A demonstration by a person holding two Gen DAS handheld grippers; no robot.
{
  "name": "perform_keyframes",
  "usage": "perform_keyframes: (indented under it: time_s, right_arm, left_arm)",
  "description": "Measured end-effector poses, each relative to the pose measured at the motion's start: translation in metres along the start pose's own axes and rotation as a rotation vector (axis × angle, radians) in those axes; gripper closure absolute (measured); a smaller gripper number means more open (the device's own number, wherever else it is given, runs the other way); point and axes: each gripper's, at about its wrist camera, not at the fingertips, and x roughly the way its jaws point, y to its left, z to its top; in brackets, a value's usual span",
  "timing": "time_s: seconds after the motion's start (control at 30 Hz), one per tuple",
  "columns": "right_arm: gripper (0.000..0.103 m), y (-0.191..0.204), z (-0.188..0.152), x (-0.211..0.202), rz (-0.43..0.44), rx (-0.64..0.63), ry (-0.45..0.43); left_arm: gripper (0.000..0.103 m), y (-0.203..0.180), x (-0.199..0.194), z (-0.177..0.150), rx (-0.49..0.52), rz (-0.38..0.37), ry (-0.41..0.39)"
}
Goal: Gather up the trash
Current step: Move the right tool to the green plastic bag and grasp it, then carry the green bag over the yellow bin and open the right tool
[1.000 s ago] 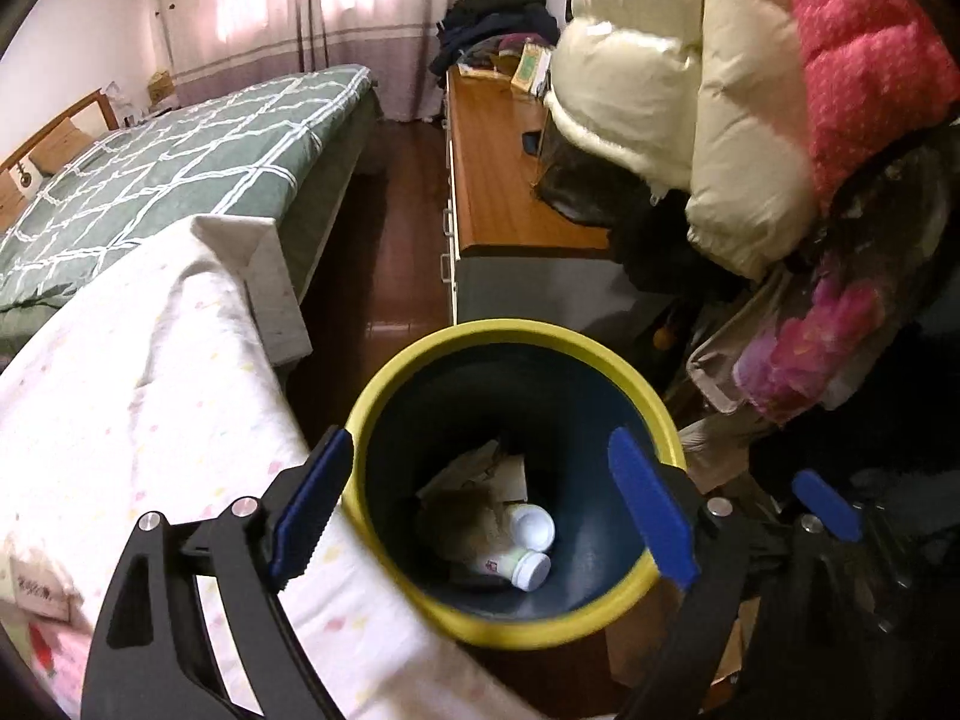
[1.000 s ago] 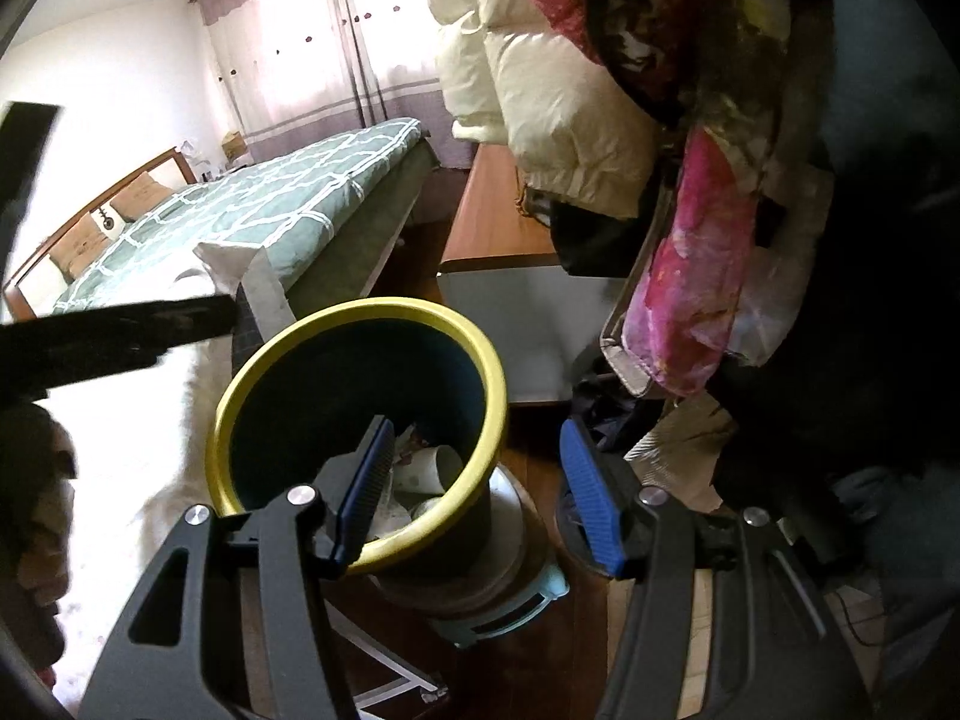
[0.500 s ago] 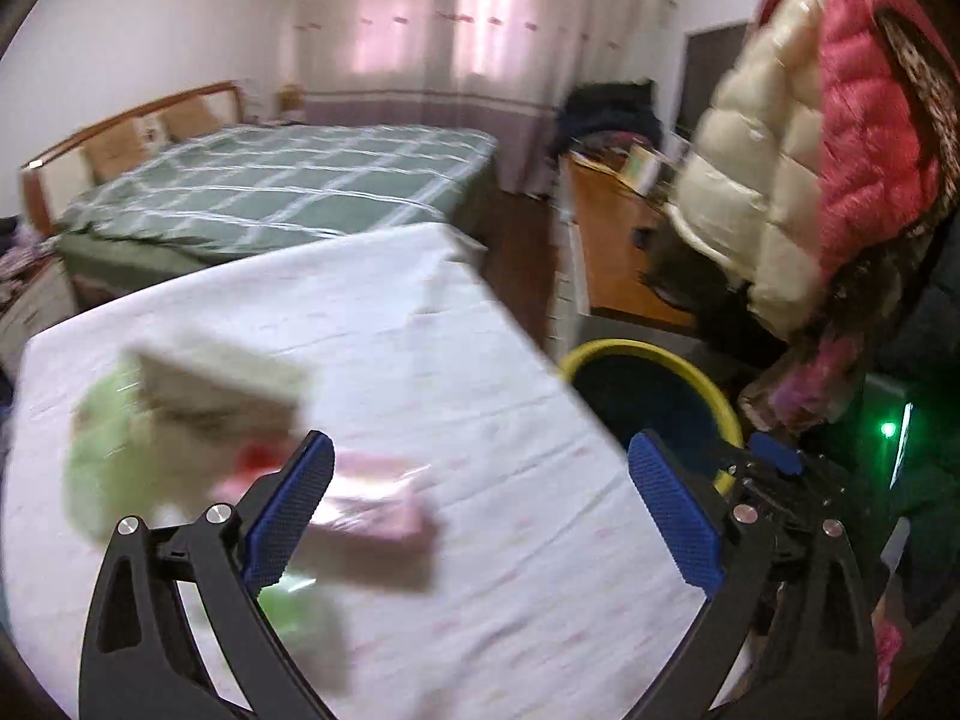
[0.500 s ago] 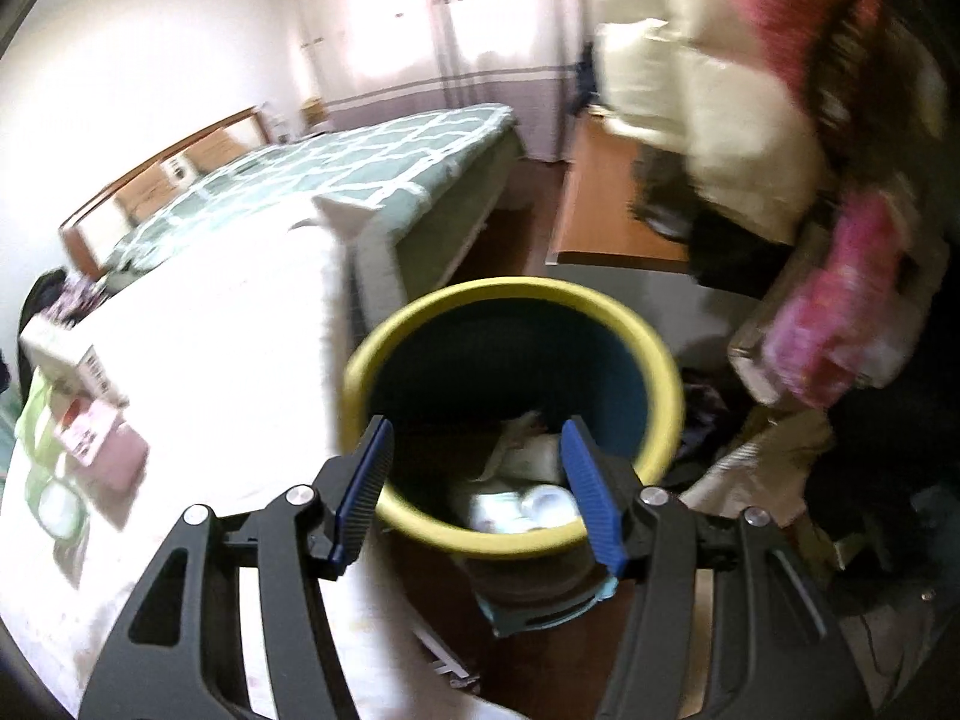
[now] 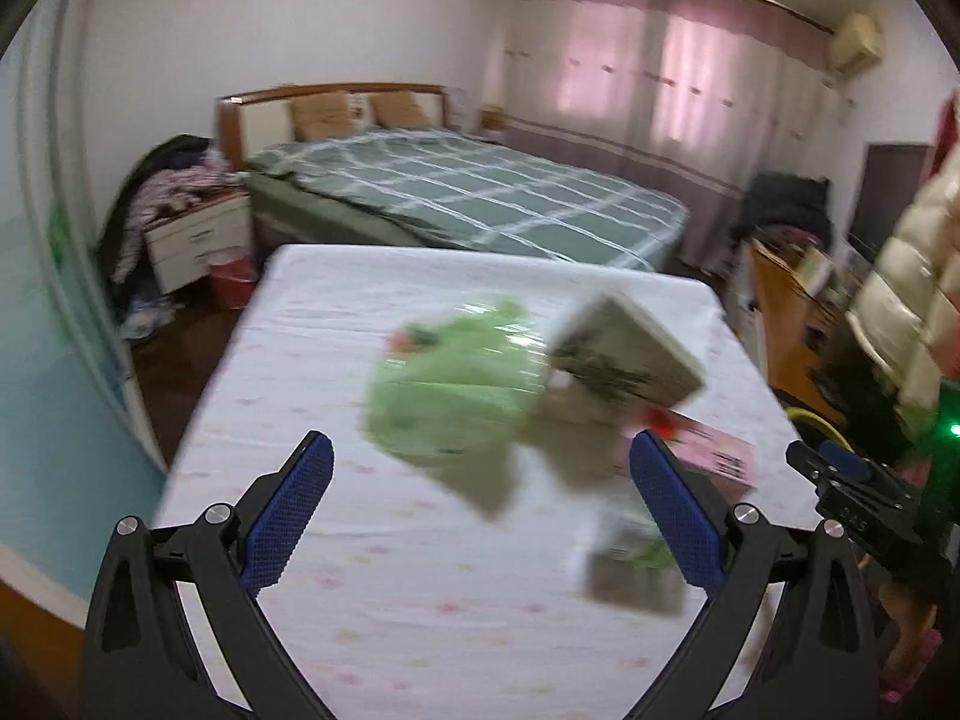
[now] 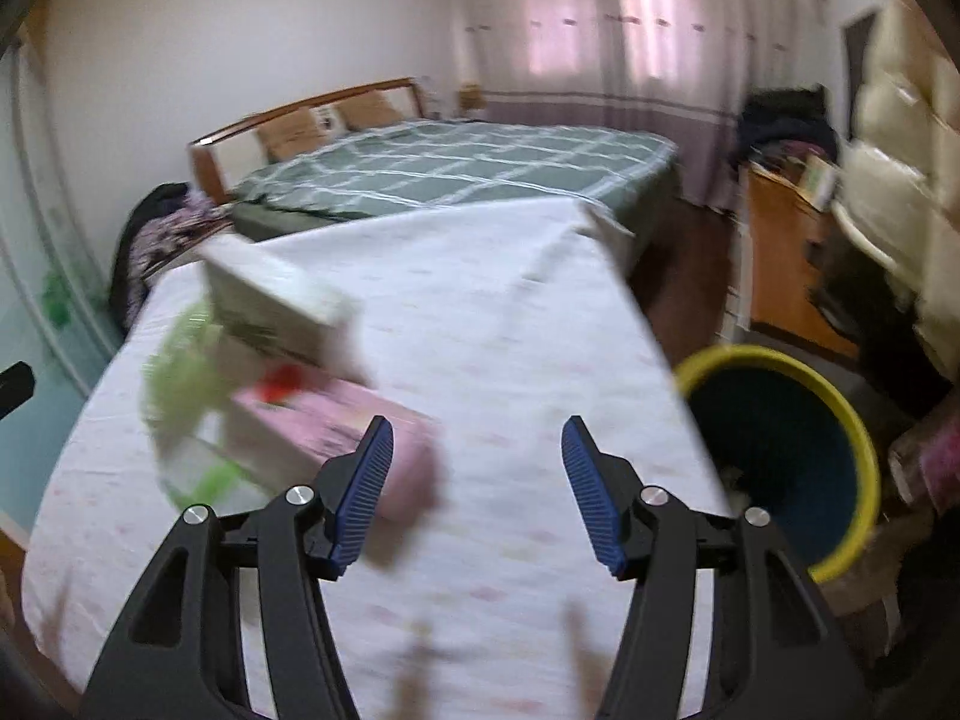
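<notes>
Blurred trash lies on the table's white cloth (image 5: 372, 618): a crumpled green plastic bag (image 5: 444, 396), a beige carton (image 5: 624, 354) tilted against it, a pink box (image 5: 714, 456) and a small packet (image 5: 636, 576). My left gripper (image 5: 480, 516) hovers over them, wide open with nothing between its fingers. In the right wrist view my right gripper (image 6: 477, 492) is open and empty above the cloth (image 6: 510, 324). The pink box (image 6: 336, 438), carton (image 6: 276, 306) and green bag (image 6: 180, 372) lie to its left. The yellow-rimmed blue bin (image 6: 840, 414) stands off the table's right edge.
A bed with a green checked cover (image 5: 480, 192) lies beyond the table. A wooden desk (image 5: 786, 312) and hanging puffy coats (image 5: 912, 300) crowd the right side. A nightstand with clothes (image 5: 192, 222) stands at the far left. The bin rim (image 5: 816, 420) peeks past the table edge.
Both views have swung left from the bin to the table with the trash on it. My left gripper's jaws have spread wider. The right jaws kept their gap.
</notes>
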Motion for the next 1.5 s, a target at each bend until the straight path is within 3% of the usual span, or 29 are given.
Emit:
perform_keyframes:
  time_s: [0.13, 0.3, 0.47, 0.73, 0.93, 1.0, 1.03, 1.1, 1.13, 1.27, 1.5]
  right_arm:
    - [0.047, 0.049, 0.014, 0.011, 0.083, -0.06, -0.003]
    - [0.047, 0.111, 0.025, 0.026, 0.183, -0.124, 0.017]
    - [0.047, 0.156, 0.035, 0.053, 0.199, -0.163, 0.056]
    - [0.047, 0.189, 0.039, 0.092, 0.178, -0.169, 0.136]
    - [0.044, 0.193, 0.038, 0.111, 0.204, -0.136, 0.196]
    - [0.058, 0.196, 0.036, 0.113, 0.209, -0.145, 0.207]
    - [0.071, 0.197, 0.036, 0.114, 0.213, -0.15, 0.213]
    - [0.078, 0.199, 0.034, 0.114, 0.234, -0.146, 0.222]
    - [0.088, 0.199, 0.034, 0.113, 0.239, -0.147, 0.217]
    - [0.097, 0.198, 0.037, 0.103, 0.266, -0.138, 0.188]
    - [0.098, 0.188, 0.053, 0.066, 0.317, -0.117, 0.086]
  left_arm:
    - [0.006, 0.036, -0.007, 0.0, -0.034, 0.076, -0.023]
    - [0.006, 0.067, -0.006, 0.0, -0.083, 0.098, -0.016]
    - [0.006, 0.072, -0.006, -0.002, -0.091, 0.112, -0.022]
    - [0.006, 0.073, -0.01, -0.004, -0.09, 0.108, -0.036]
    - [0.006, 0.073, -0.009, -0.007, -0.096, 0.094, -0.028]
    - [0.006, 0.073, -0.009, -0.007, -0.096, 0.093, -0.028]
    - [0.006, 0.073, -0.009, -0.007, -0.097, 0.092, -0.028]
    - [0.006, 0.072, -0.009, -0.008, -0.099, 0.09, -0.029]
    - [0.006, 0.072, -0.009, -0.008, -0.099, 0.09, -0.029]
    - [0.006, 0.071, -0.01, -0.008, -0.099, 0.092, -0.027]
    - [0.006, 0.07, -0.012, -0.007, -0.099, 0.09, -0.031]
